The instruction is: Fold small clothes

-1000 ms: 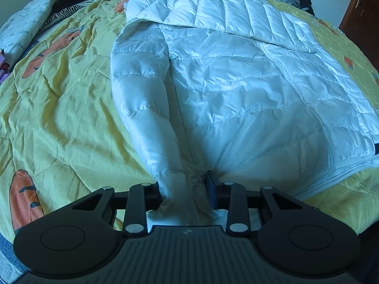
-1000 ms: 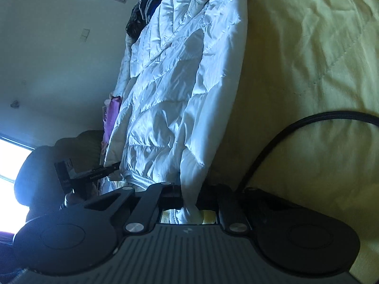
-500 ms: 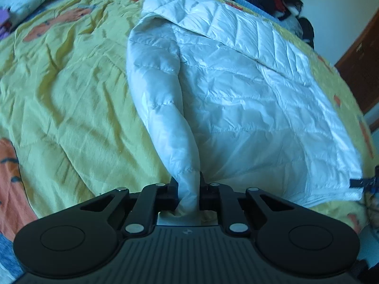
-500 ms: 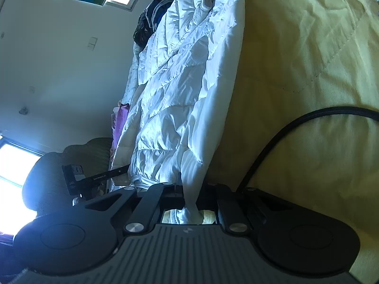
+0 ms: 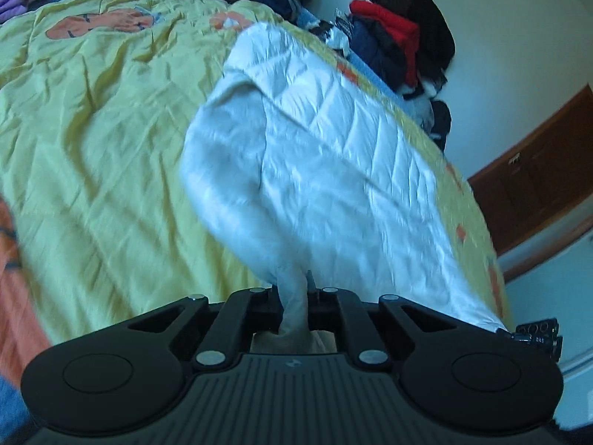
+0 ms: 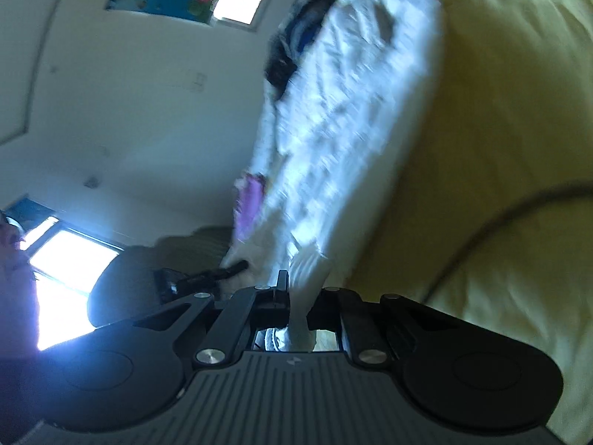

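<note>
A white quilted puffer jacket (image 5: 333, 170) lies on a yellow bedspread (image 5: 92, 155). My left gripper (image 5: 294, 296) is shut on the cuff of the jacket's sleeve (image 5: 226, 170), which hangs lifted and bunched above the bed. In the right wrist view the same jacket (image 6: 341, 141) stretches away, blurred. My right gripper (image 6: 298, 296) is shut on a pinched edge of the jacket near its hem. The tip of the right gripper (image 5: 537, 333) shows at the jacket's far corner in the left wrist view, and the left gripper (image 6: 207, 276) shows beside the jacket in the right wrist view.
Piles of dark, red and blue clothes (image 5: 393, 44) sit at the far edge of the bed. A brown wooden cabinet (image 5: 537, 174) stands to the right. A black cable (image 6: 481, 237) runs over the bedspread (image 6: 519, 111). A person's sleeve (image 6: 18, 278) is at the left.
My left gripper closed on the sleeve cuff, then lifted and rolled, pulling the sleeve up off the bed. My right gripper stayed shut on the jacket's edge and rose slightly.
</note>
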Available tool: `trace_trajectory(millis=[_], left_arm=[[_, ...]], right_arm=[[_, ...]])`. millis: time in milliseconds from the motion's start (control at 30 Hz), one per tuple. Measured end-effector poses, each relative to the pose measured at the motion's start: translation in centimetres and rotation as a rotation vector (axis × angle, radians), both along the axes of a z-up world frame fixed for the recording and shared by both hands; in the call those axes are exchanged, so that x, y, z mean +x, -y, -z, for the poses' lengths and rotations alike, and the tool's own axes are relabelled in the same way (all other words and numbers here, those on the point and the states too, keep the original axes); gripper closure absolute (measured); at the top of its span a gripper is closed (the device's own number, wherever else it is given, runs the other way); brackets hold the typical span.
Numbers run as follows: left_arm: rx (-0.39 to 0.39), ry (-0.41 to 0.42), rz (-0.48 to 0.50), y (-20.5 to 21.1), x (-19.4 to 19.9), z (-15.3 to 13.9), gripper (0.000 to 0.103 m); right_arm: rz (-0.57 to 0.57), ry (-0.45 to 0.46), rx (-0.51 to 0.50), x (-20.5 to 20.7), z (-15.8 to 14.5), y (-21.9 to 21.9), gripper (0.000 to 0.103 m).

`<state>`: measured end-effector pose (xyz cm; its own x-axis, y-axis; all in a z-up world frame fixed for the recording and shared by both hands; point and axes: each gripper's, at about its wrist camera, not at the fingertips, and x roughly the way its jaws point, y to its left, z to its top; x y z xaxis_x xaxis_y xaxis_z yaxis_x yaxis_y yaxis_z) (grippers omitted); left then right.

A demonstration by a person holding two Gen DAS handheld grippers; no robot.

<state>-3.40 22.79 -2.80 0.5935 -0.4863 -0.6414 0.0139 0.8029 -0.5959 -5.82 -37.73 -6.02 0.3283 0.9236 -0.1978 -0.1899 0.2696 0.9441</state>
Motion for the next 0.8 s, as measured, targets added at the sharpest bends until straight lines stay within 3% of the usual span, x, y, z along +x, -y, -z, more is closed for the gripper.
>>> trace_trajectory(millis=[400, 600, 800], left_arm=[[-0.123, 0.111, -0.084, -0.4, 10.4, -1.7, 0.096], [-0.076, 0.189, -0.109, -0.2, 16.1, -3.9, 0.096], [-0.022, 0.186, -0.118, 0.4, 22.5, -4.3, 0.096]], right_arm=[[0.156, 0.161, 0.095, 12.0, -3.6, 0.9, 0.091], [0.216, 0.162, 0.1, 20.1, -3.3, 0.7, 0.091], [0.232, 0.16, 0.049, 26.7, -3.1, 0.6, 0.091]])
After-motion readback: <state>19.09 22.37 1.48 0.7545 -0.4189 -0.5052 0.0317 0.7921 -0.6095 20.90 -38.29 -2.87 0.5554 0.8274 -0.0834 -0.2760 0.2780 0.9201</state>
